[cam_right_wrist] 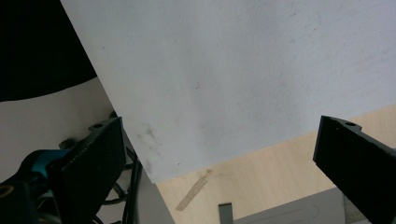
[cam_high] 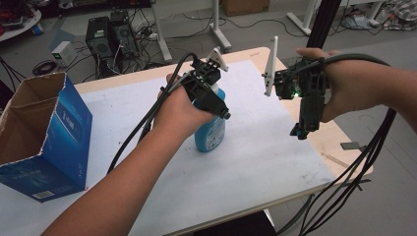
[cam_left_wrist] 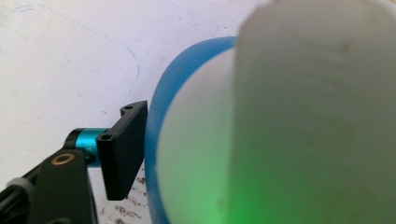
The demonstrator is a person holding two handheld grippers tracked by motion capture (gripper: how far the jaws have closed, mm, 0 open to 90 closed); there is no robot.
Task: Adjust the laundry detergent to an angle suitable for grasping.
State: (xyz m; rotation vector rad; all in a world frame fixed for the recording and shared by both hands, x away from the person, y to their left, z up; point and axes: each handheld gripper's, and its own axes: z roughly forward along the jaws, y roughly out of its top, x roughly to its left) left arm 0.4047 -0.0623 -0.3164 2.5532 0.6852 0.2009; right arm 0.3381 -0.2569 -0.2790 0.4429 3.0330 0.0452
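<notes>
We see a table (cam_high: 255, 162) with a white sheet (cam_high: 221, 177) over its wooden top; on it stand a blue bottle (cam_high: 210, 132) and an open blue box (cam_high: 42, 132).

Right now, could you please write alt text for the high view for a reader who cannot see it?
The left gripper is at the top of an upright blue bottle on a white table. The right gripper hangs open above the table's right edge, and an open blue cardboard box stands at the left.

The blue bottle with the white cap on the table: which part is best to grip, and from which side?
Probably grip the blue bottle at its narrow white neck, from above. It stands upright and the body is wider. The left gripper is already there.
</notes>
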